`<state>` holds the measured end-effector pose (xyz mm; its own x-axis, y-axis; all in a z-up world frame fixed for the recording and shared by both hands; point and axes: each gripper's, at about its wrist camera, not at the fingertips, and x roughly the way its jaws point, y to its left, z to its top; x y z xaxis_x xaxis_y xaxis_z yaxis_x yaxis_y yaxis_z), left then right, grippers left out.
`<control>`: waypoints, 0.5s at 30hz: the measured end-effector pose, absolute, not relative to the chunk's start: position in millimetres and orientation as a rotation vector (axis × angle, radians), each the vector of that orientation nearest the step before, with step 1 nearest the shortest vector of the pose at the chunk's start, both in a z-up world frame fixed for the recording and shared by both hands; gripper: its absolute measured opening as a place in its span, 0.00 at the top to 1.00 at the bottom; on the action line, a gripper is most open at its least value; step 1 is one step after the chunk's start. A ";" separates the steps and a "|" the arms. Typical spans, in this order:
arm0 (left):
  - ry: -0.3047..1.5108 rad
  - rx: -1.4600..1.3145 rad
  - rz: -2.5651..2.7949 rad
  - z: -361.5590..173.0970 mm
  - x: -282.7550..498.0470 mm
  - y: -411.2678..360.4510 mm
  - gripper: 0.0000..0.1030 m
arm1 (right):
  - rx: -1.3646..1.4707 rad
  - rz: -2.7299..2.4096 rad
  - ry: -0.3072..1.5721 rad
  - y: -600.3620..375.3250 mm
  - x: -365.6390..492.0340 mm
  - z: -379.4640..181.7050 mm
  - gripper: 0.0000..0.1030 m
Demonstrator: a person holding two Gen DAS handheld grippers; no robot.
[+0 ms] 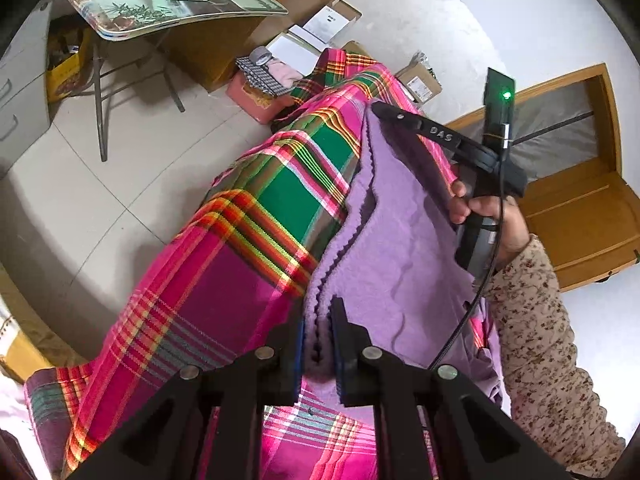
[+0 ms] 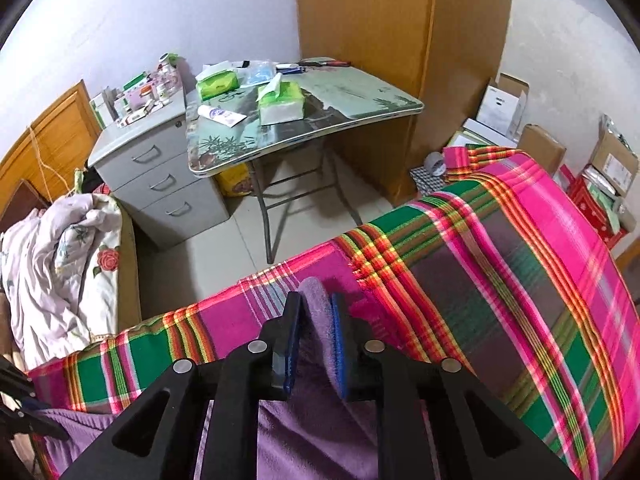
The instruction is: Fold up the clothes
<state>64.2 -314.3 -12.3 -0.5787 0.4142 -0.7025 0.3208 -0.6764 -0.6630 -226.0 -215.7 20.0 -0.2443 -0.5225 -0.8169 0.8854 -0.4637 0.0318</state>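
Beyond the bed stands a folding table [image 2: 360,92] with a printed top, carrying two green tissue packs [image 2: 280,102] and a white tube [image 2: 220,115]. A grey drawer cabinet [image 2: 160,176] sits just beside it, its top crowded with small boxes and bottles. Cardboard boxes [image 2: 540,152] are stacked against the far wall, and a rumpled floral quilt [image 2: 72,264] is heaped at the left. A tall wooden wardrobe [image 2: 380,20] rises behind the table. None of this lies between the tools and the cloth.

The floor is pale tile [image 1: 80,184], the walls whitish. The bed is covered by a bright plaid sheet [image 2: 540,280] in pink, green and orange.

On that sheet lies the purple fleece garment [image 1: 400,248], one scalloped edge raised. The left gripper [image 1: 318,344] stands narrowly parted with a fold of the fleece between its blue pads, which press on it. The right gripper [image 2: 316,332], held in a hand [image 1: 492,216] with a floral sleeve [image 1: 548,340], likewise pinches a purple edge between close-set fingers.
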 end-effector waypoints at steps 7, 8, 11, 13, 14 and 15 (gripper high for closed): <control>-1.143 -1.405 2.547 11.1 80.1 -307.1 0.85 | 0.901 -1.945 0.486 -156.9 -205.7 89.3 0.70; -1.137 -1.400 2.561 15.1 83.7 -307.2 0.84 | 0.904 -1.960 0.463 -143.7 -203.0 99.4 0.69; -1.069 -1.373 2.625 32.7 94.6 -301.3 0.84 | 0.869 -2.009 0.409 -97.1 -185.5 128.2 0.67; -0.995 -1.343 2.659 45.4 98.4 -292.2 0.82 | 0.852 -2.053 0.400 -59.9 -168.1 140.9 0.63; -0.949 -1.325 2.668 51.9 98.8 -285.8 0.81 | 0.844 -2.077 0.397 -40.1 -158.7 147.1 0.63; -0.892 -1.301 2.670 58.9 98.2 -276.8 0.81 | 0.840 -2.098 0.395 -21.6 -150.2 151.0 0.62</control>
